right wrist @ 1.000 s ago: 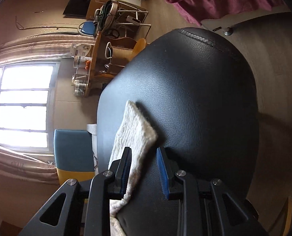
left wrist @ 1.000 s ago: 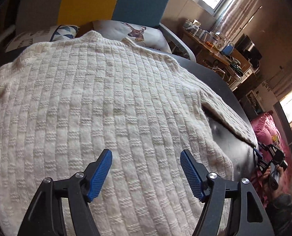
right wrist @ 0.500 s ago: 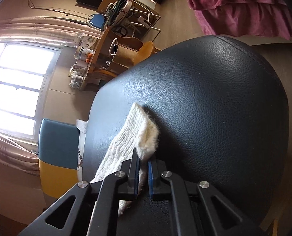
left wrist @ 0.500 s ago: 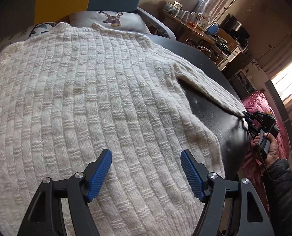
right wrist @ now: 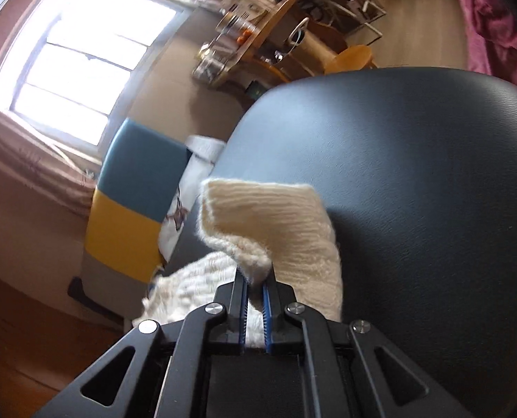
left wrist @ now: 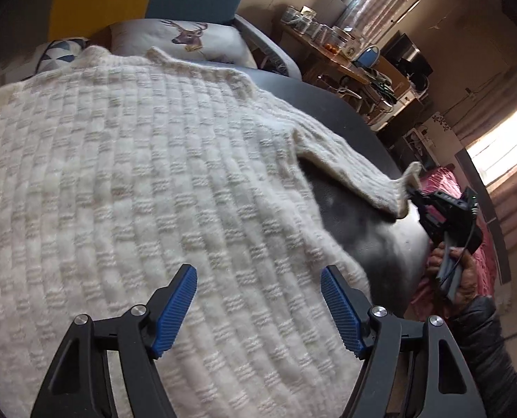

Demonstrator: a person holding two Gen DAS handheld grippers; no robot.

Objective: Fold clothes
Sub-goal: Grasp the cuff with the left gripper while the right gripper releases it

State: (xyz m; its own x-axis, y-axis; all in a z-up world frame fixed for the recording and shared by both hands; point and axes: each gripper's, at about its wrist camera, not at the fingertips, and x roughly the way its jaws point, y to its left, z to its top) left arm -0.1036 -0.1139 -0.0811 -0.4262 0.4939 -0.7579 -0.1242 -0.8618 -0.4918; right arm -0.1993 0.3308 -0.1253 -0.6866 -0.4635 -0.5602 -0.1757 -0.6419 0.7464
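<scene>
- Sweater (left wrist: 136,181), cream and chunky-knit, lies spread flat over the dark padded bench (right wrist: 415,181), its collar toward the deer pillow (left wrist: 185,36) at the far end.
- We hold the right tongs (right wrist: 255,287) clamped shut on the cuff (right wrist: 268,223) of the right sleeve (left wrist: 349,167), and the cuff curls up off the bench above the pads.
- We hold the left tongs (left wrist: 258,308) wide apart over the lower body of the sweater, gripping nothing.
- Sleeve's long axis runs from the shoulder out to the bench edge, so the body lies inward from the right tongs, toward the left tongs; the right hand (left wrist: 457,271) is the 1 nearer the sleeve, and we judge the fold must carry the cuff across along that line.
- Against 1 second ago, the right tongs, then parted around the flat cuff, now pinch it raised and rolled over; the left tongs are as wide as before, with more of the sleeve and bench in view.
</scene>
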